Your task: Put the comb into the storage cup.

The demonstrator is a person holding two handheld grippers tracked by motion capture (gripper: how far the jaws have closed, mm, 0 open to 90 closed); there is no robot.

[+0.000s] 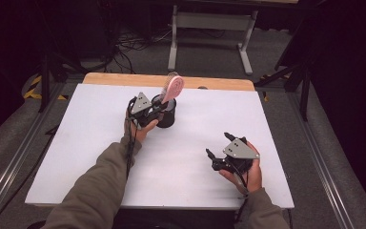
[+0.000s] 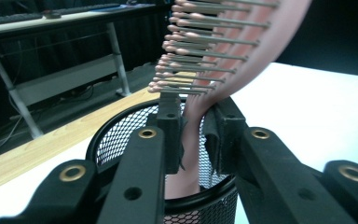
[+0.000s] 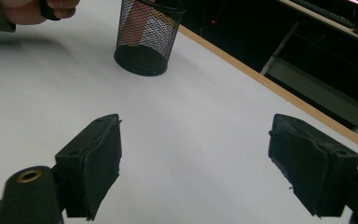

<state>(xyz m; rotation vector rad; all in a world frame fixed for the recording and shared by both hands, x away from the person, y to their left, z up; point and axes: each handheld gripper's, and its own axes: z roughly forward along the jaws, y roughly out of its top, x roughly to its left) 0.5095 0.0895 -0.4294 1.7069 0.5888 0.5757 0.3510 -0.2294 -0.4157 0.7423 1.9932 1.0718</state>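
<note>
Two grippers: left gripper [image 2: 193, 135] clamped on pink hairbrush [image 1: 173, 88] in mesh cup [image 1: 166, 114], right gripper [image 3: 196, 163] wide open, empty

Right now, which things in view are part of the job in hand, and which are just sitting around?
In the job:
- pink hairbrush, handle down in the cup, clamped by the left gripper
- black mesh cup on the white table

Just there:
- right gripper, jaws open, holding nothing
- desk frame on the floor beyond the table
- cables on the floor
</note>
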